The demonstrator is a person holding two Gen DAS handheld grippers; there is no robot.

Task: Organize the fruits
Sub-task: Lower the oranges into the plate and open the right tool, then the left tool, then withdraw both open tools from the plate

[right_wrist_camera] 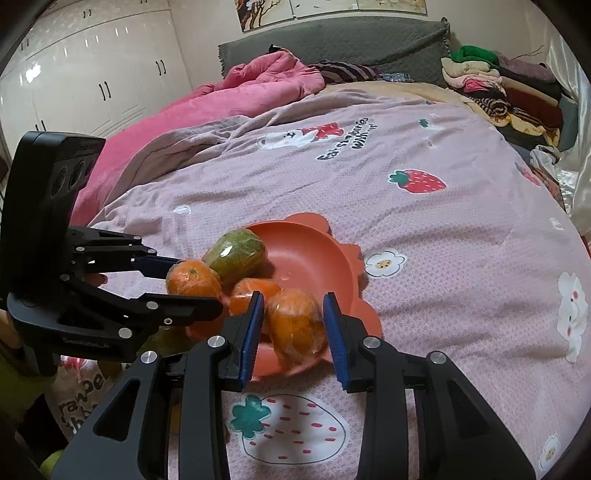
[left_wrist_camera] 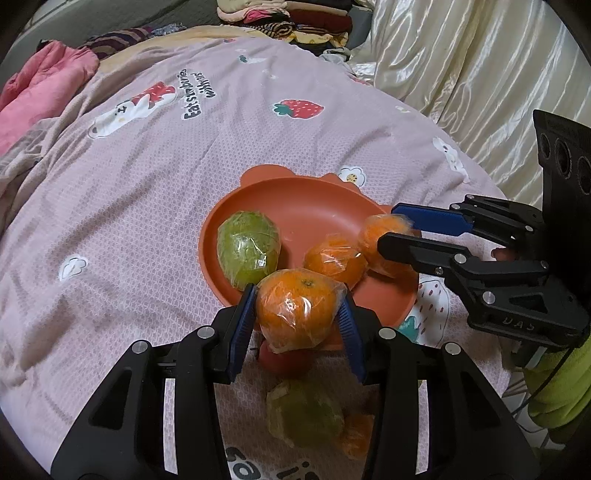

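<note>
A: Where are the fruits?

B: On a bed, an orange plate [left_wrist_camera: 317, 206] holds a wrapped green fruit [left_wrist_camera: 248, 249] and a wrapped orange [left_wrist_camera: 334, 258].

A: And the grippers?

B: The left gripper [left_wrist_camera: 298, 309] clamps a wrapped orange [left_wrist_camera: 295, 308] over the plate's near rim. The right gripper [right_wrist_camera: 294, 321] squeezes another orange [right_wrist_camera: 295, 328] at the plate's right edge.

plate [left_wrist_camera: 295, 199] on bedspread [left_wrist_camera: 147, 206] | three wrapped fruits [left_wrist_camera: 247, 251] in plate | folded clothes [left_wrist_camera: 295, 22] behind

We see soft, even indoor light, glare on the satin curtain [left_wrist_camera: 461, 62] and wardrobe doors [right_wrist_camera: 74, 55], strong fisheye bending with dark corners, and blurred near fruit.
</note>
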